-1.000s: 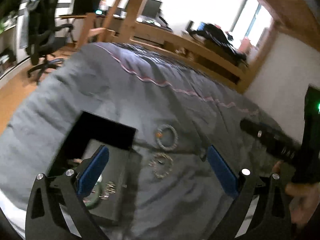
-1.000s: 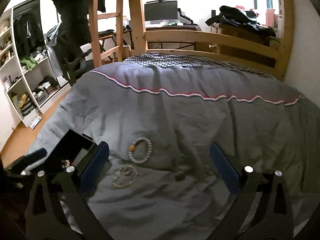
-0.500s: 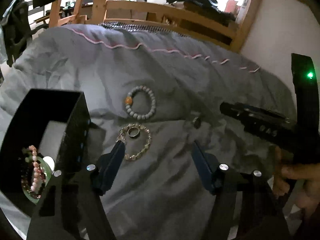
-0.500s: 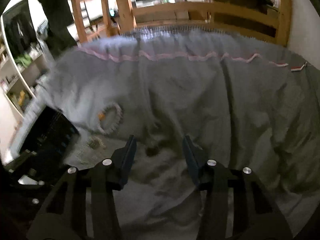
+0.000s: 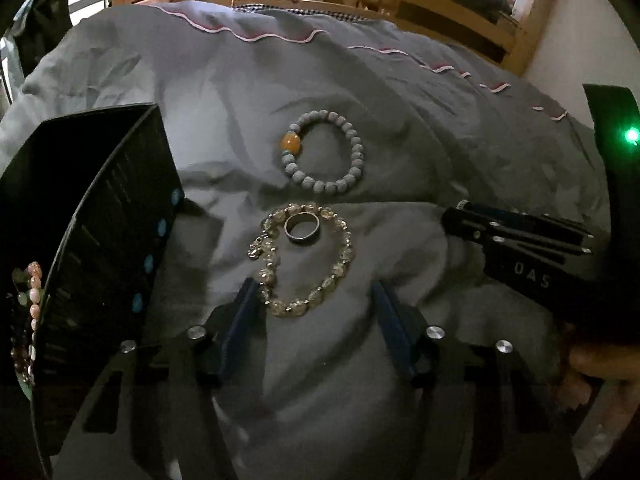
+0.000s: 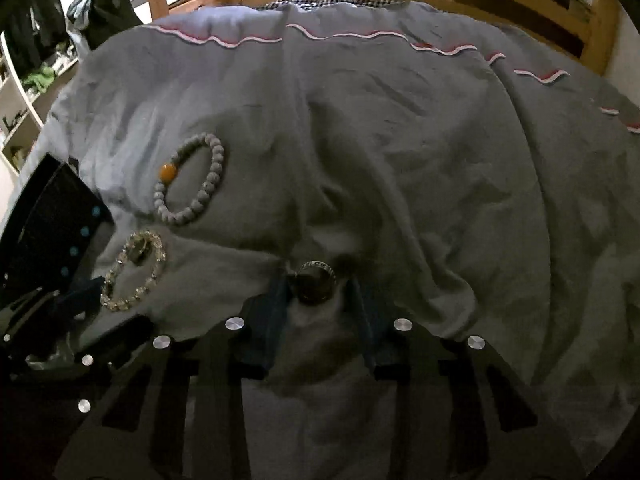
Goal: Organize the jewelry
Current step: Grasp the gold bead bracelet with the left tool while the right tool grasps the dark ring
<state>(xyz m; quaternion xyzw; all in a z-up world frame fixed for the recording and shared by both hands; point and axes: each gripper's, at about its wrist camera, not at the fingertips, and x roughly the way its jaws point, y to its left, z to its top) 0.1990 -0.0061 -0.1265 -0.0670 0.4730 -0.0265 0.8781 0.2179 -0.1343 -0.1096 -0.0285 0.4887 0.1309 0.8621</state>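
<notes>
Grey quilted duvet (image 5: 400,152) over a wooden-framed bed, with the jewelry laid out on it. Left gripper (image 5: 316,300) low over the fabric, jaws parted, its blue pads either side of the near arc of a clear crystal-bead bracelet (image 5: 340,264); left pad touching or just beside the beads, right pad apart, nothing clamped. Plain silver band ring (image 5: 302,227) lies inside that bracelet's loop, near its far edge. Just beyond, a pale grey stone-bead bracelet with one orange bead (image 5: 356,152) lies flat, apart from the crystal one. Black open jewelry box (image 5: 100,216) stands to the left with blue dots along its edge; a pink bead strand (image 5: 34,280) shows inside it. Right gripper (image 6: 318,292) pressed down into the duvet, jaws narrowed around a dark engraved metal ring (image 6: 316,280), left pad at its side; cannot tell whether the right pad touches, so grip unconfirmed. Both bracelets lie well left of that ring.
</notes>
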